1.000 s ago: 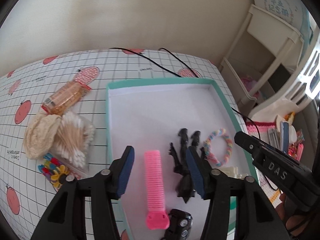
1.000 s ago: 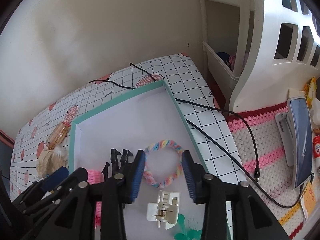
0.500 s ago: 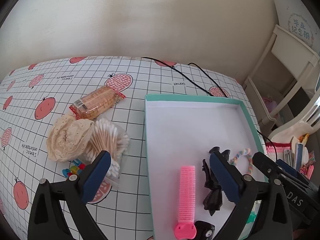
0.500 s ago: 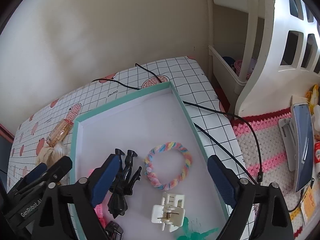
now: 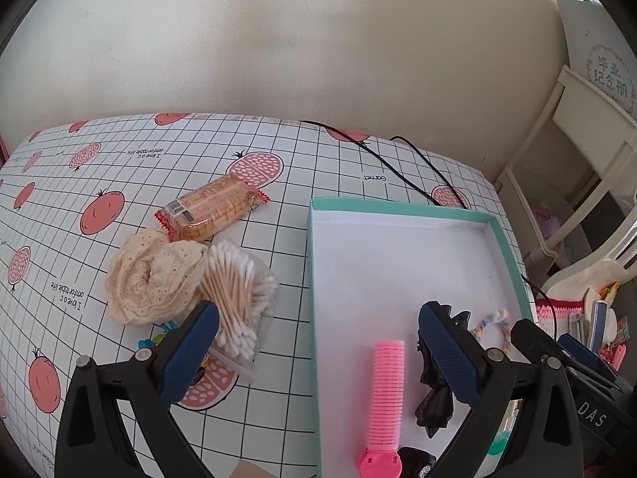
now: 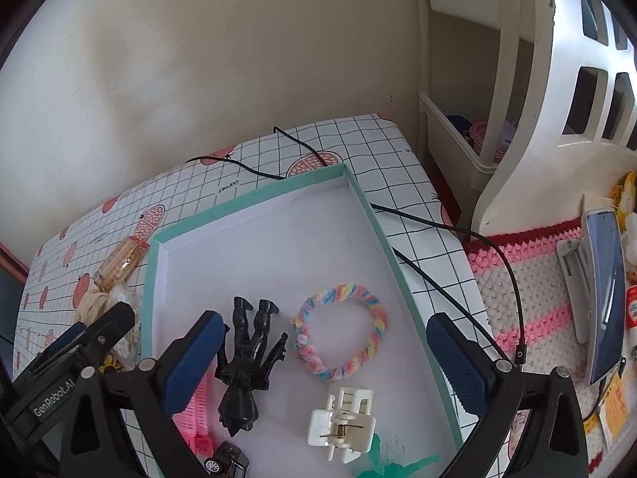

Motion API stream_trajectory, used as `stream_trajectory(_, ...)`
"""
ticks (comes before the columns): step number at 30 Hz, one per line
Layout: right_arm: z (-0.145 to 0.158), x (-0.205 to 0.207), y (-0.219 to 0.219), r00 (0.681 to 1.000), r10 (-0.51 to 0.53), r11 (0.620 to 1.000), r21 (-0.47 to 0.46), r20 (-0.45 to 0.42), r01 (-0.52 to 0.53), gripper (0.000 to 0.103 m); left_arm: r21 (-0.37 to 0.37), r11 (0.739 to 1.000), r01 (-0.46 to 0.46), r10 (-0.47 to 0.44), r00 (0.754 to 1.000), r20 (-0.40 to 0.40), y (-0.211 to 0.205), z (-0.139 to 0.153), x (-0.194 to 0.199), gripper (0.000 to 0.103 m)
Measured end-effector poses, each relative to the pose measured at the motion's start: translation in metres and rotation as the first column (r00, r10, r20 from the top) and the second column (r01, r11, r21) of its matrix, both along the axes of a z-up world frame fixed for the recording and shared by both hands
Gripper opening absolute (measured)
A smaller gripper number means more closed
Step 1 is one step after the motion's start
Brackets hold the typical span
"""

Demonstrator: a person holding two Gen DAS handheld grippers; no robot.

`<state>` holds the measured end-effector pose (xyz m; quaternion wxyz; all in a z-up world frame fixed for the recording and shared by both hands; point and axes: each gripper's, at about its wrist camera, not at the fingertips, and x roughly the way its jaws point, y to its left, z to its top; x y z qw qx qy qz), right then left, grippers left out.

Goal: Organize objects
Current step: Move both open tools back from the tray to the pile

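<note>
A teal-rimmed white tray (image 5: 398, 207) (image 6: 247, 207) holds a pink hair roller (image 5: 388, 390), a black toy figure (image 6: 247, 366), a pastel braided hair tie (image 6: 340, 330), a white claw clip (image 6: 342, 422) and a small black toy car (image 6: 227, 460). My left gripper (image 5: 318, 314) is open wide over the tray's left rim. Left of the tray lie a cotton swab bag (image 5: 235, 294), a cream lace scrunchie (image 5: 155, 275), a biscuit pack (image 5: 211, 207) and coloured clips (image 5: 159, 338). The jaws of my right gripper (image 6: 324, 320) are opening above the hair tie, with nothing pressed between them.
A black cable (image 6: 438, 231) runs over the table's right side past the tray. A white shelf unit (image 6: 458, 131) stands at the right. A crocheted pink and white mat (image 6: 537, 279) carries a phone on a stand (image 6: 605, 298).
Both grippers' jaws have spread wide apart. The left view swung left, from the roller in the tray toward the swabs and scrunchie. The right gripper stayed over the hair tie.
</note>
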<state>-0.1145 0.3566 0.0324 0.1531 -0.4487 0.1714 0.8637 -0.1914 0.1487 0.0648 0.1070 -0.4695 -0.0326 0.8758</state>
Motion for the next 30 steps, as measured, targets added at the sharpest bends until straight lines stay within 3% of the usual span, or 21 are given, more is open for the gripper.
stream_trajectory(11,0.002,-0.014,-0.026,1.0,0.015,0.999,-0.029,-0.001,-0.015,0.103,0.009,1.0,-0.017,0.017,1.0,0.026,-0.025,0.001,-0.01,0.101)
stream_trajectory(30,0.014,-0.066,-0.147,0.978,0.204,0.976,-0.064,-0.042,-0.207,0.103,0.055,0.975,-0.214,0.214,0.977,0.013,-0.155,0.017,-0.033,0.101)
